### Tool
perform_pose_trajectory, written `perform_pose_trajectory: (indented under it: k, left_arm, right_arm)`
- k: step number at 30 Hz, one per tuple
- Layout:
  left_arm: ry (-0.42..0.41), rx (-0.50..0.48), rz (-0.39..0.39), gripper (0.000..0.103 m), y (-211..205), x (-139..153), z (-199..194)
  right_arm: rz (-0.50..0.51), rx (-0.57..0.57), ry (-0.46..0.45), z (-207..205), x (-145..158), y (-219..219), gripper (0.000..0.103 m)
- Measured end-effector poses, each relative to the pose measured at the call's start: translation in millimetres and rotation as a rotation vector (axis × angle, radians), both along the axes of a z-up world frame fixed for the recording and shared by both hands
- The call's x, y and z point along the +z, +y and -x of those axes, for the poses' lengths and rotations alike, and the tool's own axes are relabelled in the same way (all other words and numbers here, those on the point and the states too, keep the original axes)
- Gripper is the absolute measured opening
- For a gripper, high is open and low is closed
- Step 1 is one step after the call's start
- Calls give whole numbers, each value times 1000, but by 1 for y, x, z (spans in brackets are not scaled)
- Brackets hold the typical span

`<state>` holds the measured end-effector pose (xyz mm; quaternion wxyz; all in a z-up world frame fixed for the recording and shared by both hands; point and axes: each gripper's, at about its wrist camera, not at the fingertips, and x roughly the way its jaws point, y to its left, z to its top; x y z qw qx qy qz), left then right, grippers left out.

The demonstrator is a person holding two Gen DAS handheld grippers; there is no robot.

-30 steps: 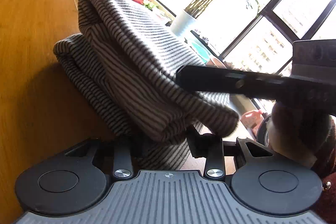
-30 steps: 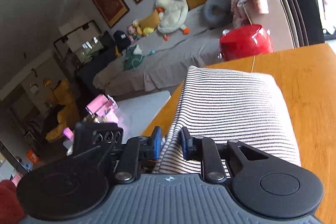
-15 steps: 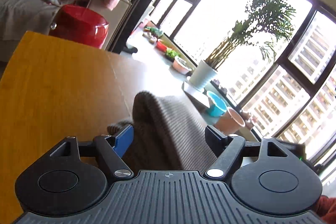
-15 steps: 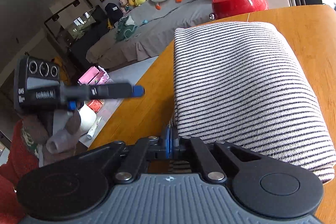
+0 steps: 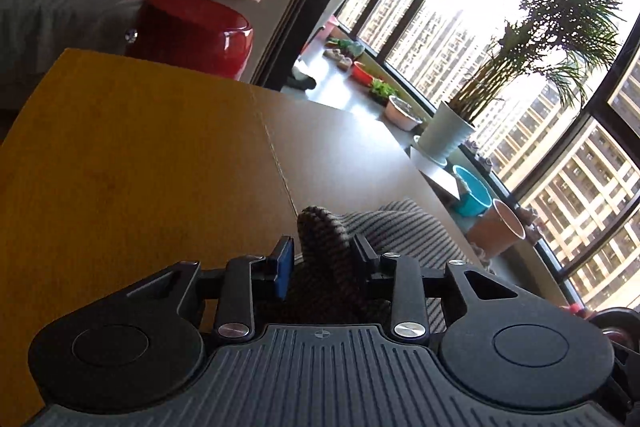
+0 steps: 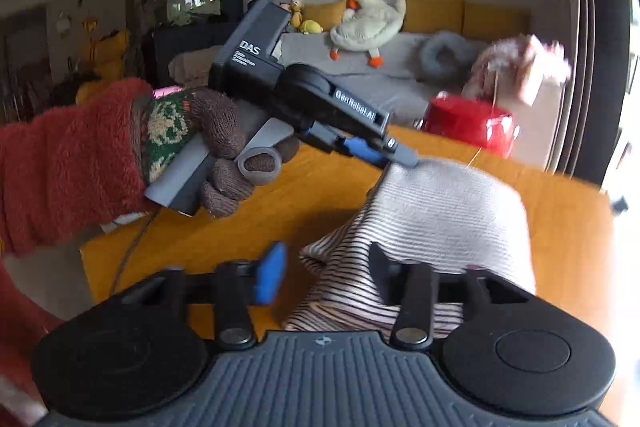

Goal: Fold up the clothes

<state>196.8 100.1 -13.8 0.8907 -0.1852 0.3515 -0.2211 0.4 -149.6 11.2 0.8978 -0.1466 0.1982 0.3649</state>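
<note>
A striped garment [image 6: 448, 203] lies folded in a thick bundle on the wooden table [image 6: 320, 187]. My left gripper [image 5: 324, 259] has a raised fold of the garment [image 5: 320, 227] between its closing jaws, and the pads press on it. From the right wrist view, the left gripper [image 6: 400, 157] pinches the bundle's far left corner, pulling the cloth up into a peak. A gloved hand [image 6: 216, 131] in a red fleece sleeve holds that gripper. My right gripper [image 6: 328, 271] is opening, with the garment's near edge loose between its pads and lying against the right finger.
A red pot [image 5: 192, 27] stands beyond the table's far edge. Past the right edge, a potted palm [image 5: 444, 135], bowls and a paper cup line the window sill. A sofa with a duck toy [image 6: 368, 19] lies behind. Bare wood spreads left of the garment.
My right gripper let go of the garment's edge, opened wide and rolled level. My left gripper opened, moved along the bundle, then closed on a fold of it.
</note>
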Motion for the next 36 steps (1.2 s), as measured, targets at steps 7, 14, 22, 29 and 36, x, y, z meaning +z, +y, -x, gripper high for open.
perform_pose_trajectory:
  k: [7,14,22,29,36]
  left_arm:
    - [-3,-93,25,36,12,8,51]
    - [61,-261,57,31,-20,-20,73]
    - [49,-319,17,34,-27,-32,80]
    - [74,-261,65,60,23,-24,90]
    - [26,-26,147,61,31,1,51]
  right_arm:
    - [150,-65,-103,-4,-23,13,54]
    - [-195,-83,117,-37,19,-18,10]
    - [-406,-33,432,-90,5,-22,10]
    - [-449,-52,612,-110,-35,-23,10]
    - [-348,-16,554,-79,-43,-11,10]
